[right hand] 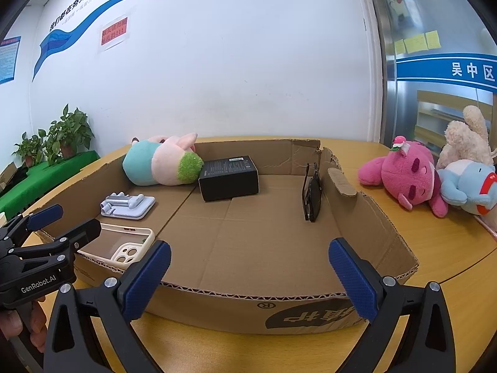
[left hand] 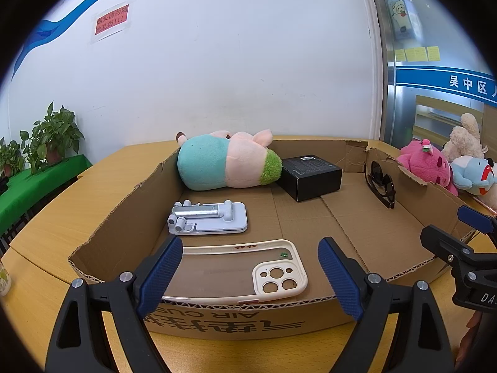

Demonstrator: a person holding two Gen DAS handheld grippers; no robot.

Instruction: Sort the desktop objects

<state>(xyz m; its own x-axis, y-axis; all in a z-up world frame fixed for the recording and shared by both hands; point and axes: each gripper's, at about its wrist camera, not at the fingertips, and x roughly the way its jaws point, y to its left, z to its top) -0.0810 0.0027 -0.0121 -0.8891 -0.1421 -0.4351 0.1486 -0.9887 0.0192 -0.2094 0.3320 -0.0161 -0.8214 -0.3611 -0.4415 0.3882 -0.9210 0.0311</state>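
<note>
A shallow cardboard box (left hand: 310, 317) (right hand: 372, 217) lies on the wooden table. Inside are a cream phone case (left hand: 248, 270) (right hand: 124, 245), a grey phone stand (left hand: 208, 217) (right hand: 127, 206), a teal-and-pink plush (left hand: 223, 161) (right hand: 158, 163), a black box (left hand: 310, 177) (right hand: 230, 177) and black sunglasses (left hand: 382, 183) (right hand: 312, 194) leaning on the right wall. My left gripper (left hand: 250, 278) (right hand: 63, 219) is open and empty, just above the phone case at the box's near edge. My right gripper (right hand: 250, 275) (left hand: 459, 230) is open and empty at the near edge.
A pink plush (right hand: 407, 177) (left hand: 425, 163), a blue plush (right hand: 466, 186) (left hand: 472, 174) and a beige plush (right hand: 466, 140) (left hand: 466, 136) lie on the table right of the box. Potted plants (left hand: 52, 136) (right hand: 68, 133) stand on a green-covered table at left. A white wall is behind.
</note>
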